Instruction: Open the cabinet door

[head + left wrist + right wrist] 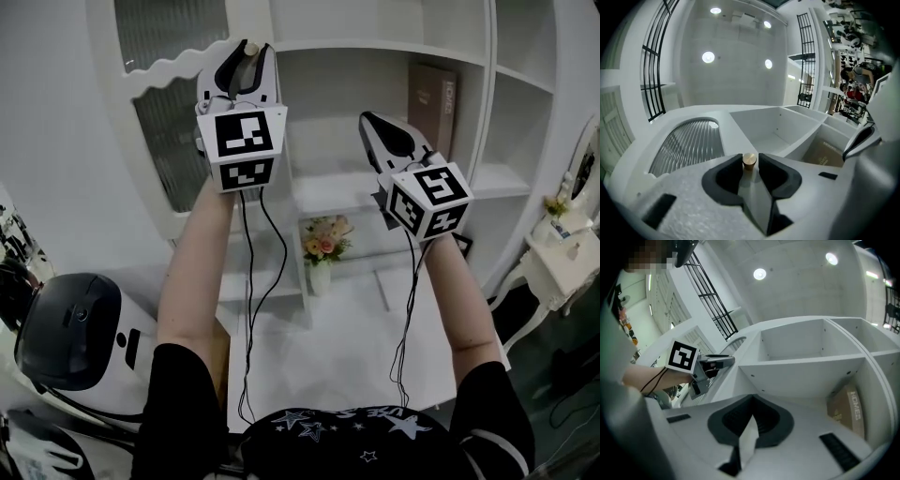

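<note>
The white cabinet door point(173, 131) with a ribbed glass pane point(689, 143) stands left of the open shelves. Its small brass knob point(749, 161) sits on the door's right edge. My left gripper point(247, 47) is raised to it, and the knob point(250, 49) sits between the dark pads, which press on both of its sides. The left gripper point(717, 363) also shows in the right gripper view, against the door's edge. My right gripper point(368, 118) hangs in front of the middle shelf, shut and holding nothing, its pads point(761, 420) together.
Open white shelves point(375, 84) fill the cabinet's right side, with a brown box point(433, 103) standing on one. A vase of flowers point(322, 248) stands on a lower shelf. A white rounded machine point(80, 328) sits at bottom left, and a white side table point(562, 253) at right.
</note>
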`<state>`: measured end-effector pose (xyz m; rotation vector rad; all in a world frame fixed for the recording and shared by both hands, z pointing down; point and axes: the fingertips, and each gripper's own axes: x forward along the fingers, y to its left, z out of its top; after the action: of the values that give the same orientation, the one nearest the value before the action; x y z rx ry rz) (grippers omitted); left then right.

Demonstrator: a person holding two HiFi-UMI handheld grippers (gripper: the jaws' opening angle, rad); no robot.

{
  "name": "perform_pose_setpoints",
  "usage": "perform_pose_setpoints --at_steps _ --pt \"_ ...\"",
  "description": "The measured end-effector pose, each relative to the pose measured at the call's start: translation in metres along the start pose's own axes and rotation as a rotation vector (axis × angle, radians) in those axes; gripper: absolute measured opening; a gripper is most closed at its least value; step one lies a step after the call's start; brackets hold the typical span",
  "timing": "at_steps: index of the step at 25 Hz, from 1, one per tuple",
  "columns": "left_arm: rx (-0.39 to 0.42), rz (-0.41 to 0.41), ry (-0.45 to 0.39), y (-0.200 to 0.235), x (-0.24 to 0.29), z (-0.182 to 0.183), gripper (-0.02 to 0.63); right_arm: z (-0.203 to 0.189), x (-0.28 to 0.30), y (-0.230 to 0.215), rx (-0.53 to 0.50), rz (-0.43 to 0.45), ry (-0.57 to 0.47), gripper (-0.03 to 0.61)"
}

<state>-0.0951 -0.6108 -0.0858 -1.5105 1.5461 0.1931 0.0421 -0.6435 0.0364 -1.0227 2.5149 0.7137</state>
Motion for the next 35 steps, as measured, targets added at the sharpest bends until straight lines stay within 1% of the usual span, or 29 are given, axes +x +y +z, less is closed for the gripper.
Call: perform_pose_setpoints --at_steps 3,7,9,12,16,20,23,28,31,35 --pt "-0.031 0.017 0.003 0.002 0.001 0.000 0.095 -0.008 0.002 0.001 0.020 0.033 0.001 0.005" --pt "-0.058 0.046 0.003 0.003 -0.002 -0.002 0.087 -0.017 0.000 0.003 0.054 0.072 0.003 0.005" --pt "-0.089 0.055 0.005 0.004 -0.005 -0.003 0.086 -0.019 -0.002 0.006 0.068 0.097 0.002 0.005" --pt "-0.138 0.040 0.020 0.007 -0.010 0.002 0.084 -0.013 -0.004 0.009 0.051 0.122 -0.007 0.005" --pt "-0.204 -0.006 0.030 0.009 -0.018 0.010 0.083 0.001 -0.007 0.008 0.051 0.103 -0.015 0.005" --pt "-0.232 -0.036 0.006 0.011 -0.030 0.022 0.083 0.020 -0.014 0.015 0.016 0.076 -0.013 0.005" --pt "-0.250 -0.069 -0.004 0.012 -0.038 0.032 0.081 0.035 -0.021 0.020 0.011 0.047 -0.025 0.005" --pt "-0.292 -0.120 -0.015 0.018 -0.055 0.049 0.081 0.054 -0.032 0.038 0.012 0.020 -0.040 0.005" --pt "-0.328 -0.127 -0.041 0.023 -0.068 0.061 0.080 0.064 -0.041 0.048 0.013 0.009 -0.042 0.005" --pt "-0.383 -0.158 -0.070 0.032 -0.084 0.074 0.080 0.072 -0.047 0.065 0.003 -0.003 -0.042 0.005"
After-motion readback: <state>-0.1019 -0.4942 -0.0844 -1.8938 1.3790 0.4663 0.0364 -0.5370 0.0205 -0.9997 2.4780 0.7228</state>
